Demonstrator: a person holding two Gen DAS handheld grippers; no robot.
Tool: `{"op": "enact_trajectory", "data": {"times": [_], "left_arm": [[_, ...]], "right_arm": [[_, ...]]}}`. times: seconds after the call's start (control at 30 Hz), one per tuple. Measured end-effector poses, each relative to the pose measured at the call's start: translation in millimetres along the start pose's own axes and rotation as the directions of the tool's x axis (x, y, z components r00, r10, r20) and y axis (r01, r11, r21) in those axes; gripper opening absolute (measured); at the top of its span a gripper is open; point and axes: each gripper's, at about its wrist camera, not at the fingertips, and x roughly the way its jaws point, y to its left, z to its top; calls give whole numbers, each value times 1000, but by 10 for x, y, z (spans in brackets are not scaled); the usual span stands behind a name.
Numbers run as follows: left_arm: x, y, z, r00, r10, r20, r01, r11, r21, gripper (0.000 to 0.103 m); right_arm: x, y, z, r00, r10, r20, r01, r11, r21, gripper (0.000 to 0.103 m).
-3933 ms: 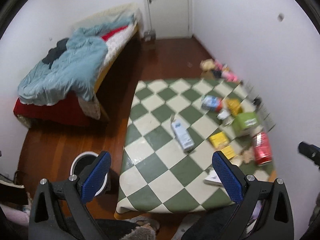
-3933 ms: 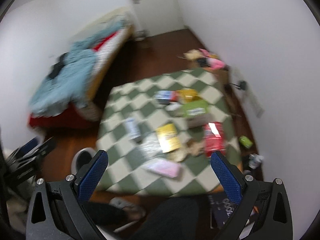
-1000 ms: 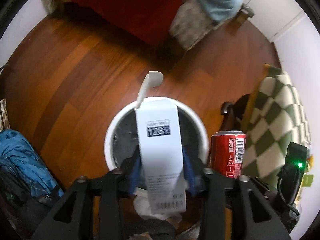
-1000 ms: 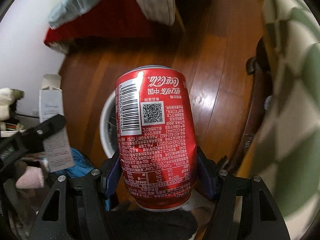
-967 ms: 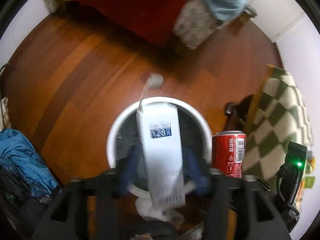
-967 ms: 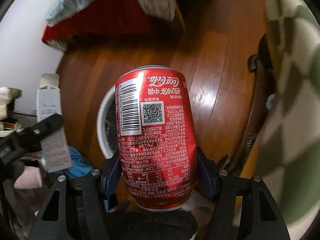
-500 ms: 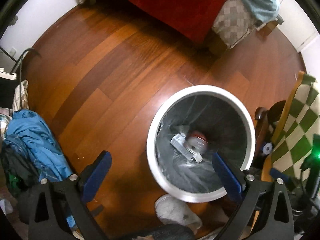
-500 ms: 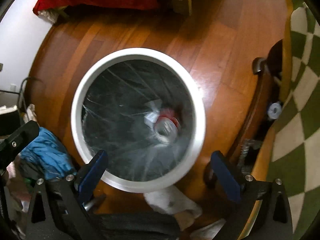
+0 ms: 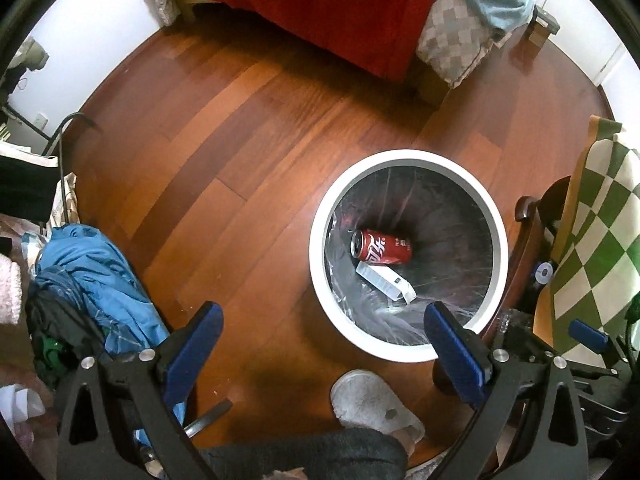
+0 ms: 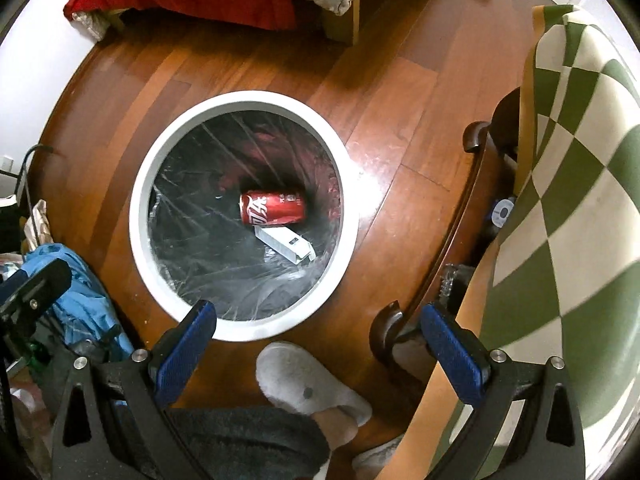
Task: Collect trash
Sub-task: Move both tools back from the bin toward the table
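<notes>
A white round bin (image 9: pixel 404 159) with a dark liner stands on the wood floor; it also shows in the right wrist view (image 10: pixel 144 184). A red cola can (image 9: pixel 381 246) and a white carton (image 9: pixel 386 281) lie at its bottom, and both show in the right wrist view, the can (image 10: pixel 273 208) above the carton (image 10: pixel 285 243). My left gripper (image 9: pixel 324 344) is open and empty, above the floor at the bin's near left. My right gripper (image 10: pixel 318 344) is open and empty, above the bin's near rim.
A table with a green-and-white checked cloth (image 10: pixel 576 184) stands right of the bin, its dark legs (image 10: pixel 386 330) close by. A bed with red cover (image 9: pixel 340 12) is at the far side. Blue clothes (image 9: pixel 100 276) lie left. A foot in a grey slipper (image 10: pixel 308 380) is near.
Both grippers let go: the carton left the left gripper and the can left the right one, and both now lie settled at the bin's bottom. Both grippers stand open above the bin.
</notes>
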Motion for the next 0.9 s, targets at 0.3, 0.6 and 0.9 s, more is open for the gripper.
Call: {"op": "enact_trajectory", "data": {"times": [0.3,0.6,0.9], "left_arm": [[-521,37,-192,997,15,70,-15,1000,-1,103],[-1203,9,-385,987,14,162,-15,1000,7,103],[-2083,-128,-633,960,-4,279,-2,1000,23,103]], "right_arm": [[-502,7,-192,997,22,69,-21,1000,-17,103],[-1245,-11,-475,983,70,168,-63,997,-45,103],[-2216,-259,-886,939,172,298,-170,985,-34,103]]}}
